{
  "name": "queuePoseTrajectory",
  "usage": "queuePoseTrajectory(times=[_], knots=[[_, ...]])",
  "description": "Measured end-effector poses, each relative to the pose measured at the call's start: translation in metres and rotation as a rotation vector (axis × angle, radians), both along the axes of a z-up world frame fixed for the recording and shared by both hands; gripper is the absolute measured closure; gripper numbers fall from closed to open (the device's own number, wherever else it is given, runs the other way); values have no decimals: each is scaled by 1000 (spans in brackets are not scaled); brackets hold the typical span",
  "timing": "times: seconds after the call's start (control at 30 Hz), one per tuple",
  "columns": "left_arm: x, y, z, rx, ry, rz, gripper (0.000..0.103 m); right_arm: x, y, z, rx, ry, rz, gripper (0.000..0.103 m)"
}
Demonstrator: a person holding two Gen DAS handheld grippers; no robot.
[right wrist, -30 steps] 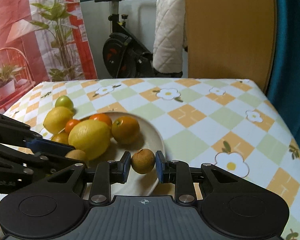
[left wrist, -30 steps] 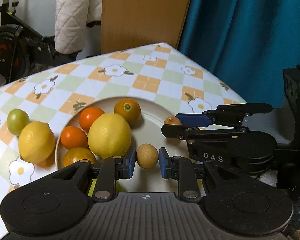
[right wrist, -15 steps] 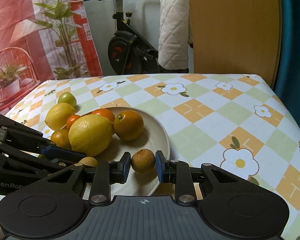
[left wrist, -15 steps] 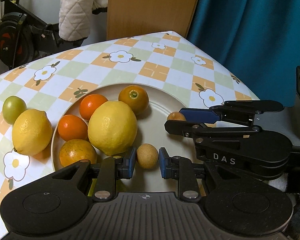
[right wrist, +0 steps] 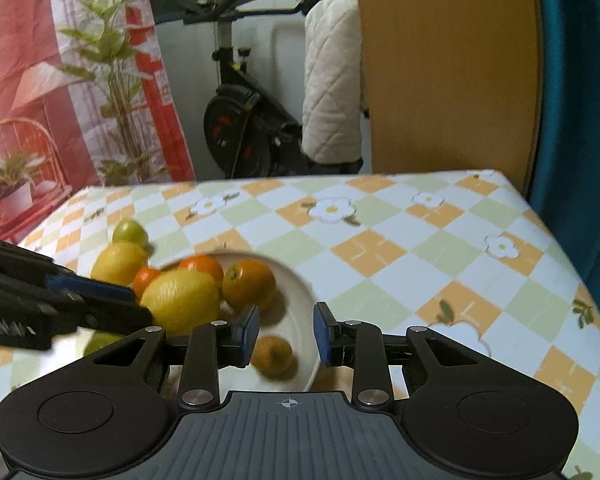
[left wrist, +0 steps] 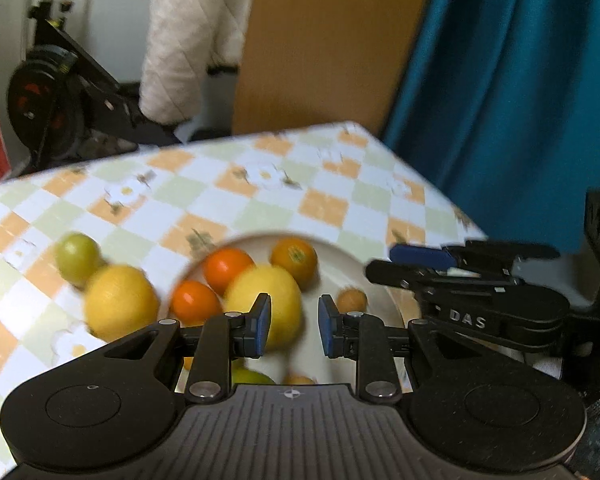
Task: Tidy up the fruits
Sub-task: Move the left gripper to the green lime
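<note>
Left hand-held gripper (left wrist: 291,324): held open, nothing between the fingers (view blurred).
Right hand-held gripper (right wrist: 285,330): held open, nothing gripped.
Small brown fruit (right wrist: 271,354): seen on the plate (right wrist: 300,288), just below the right fingers.
Large lemon (right wrist: 181,300): on the plate, beside oranges.
Second lemon (right wrist: 117,262): on the surface (right wrist: 380,248).

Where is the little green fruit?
The little green fruit sits on the tablecloth, outside the plate, at the left, touching the lemon beside it.
</note>
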State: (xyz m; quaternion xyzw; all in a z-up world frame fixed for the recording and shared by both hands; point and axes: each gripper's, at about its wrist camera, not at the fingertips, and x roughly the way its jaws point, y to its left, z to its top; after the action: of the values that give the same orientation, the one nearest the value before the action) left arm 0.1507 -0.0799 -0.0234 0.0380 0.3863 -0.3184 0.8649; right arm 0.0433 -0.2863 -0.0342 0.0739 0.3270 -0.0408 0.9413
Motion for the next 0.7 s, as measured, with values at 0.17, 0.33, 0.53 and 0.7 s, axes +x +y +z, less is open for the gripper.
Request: queuePoseTrajectory(times=[0.17, 0.33, 0.53, 0.7], knots=[[6, 26, 28, -34, -58, 62, 76, 4, 2, 21, 15, -53, -9, 73], [17, 53, 49, -43, -103, 122, 75, 15, 15, 37, 10, -92, 19, 72], [31, 90, 64, -30, -137, 183, 69, 35, 39, 47, 11, -105, 61, 72], [43, 111, 65, -21, -143, 218, 69, 53, 66, 48, 4, -90, 101, 71]])
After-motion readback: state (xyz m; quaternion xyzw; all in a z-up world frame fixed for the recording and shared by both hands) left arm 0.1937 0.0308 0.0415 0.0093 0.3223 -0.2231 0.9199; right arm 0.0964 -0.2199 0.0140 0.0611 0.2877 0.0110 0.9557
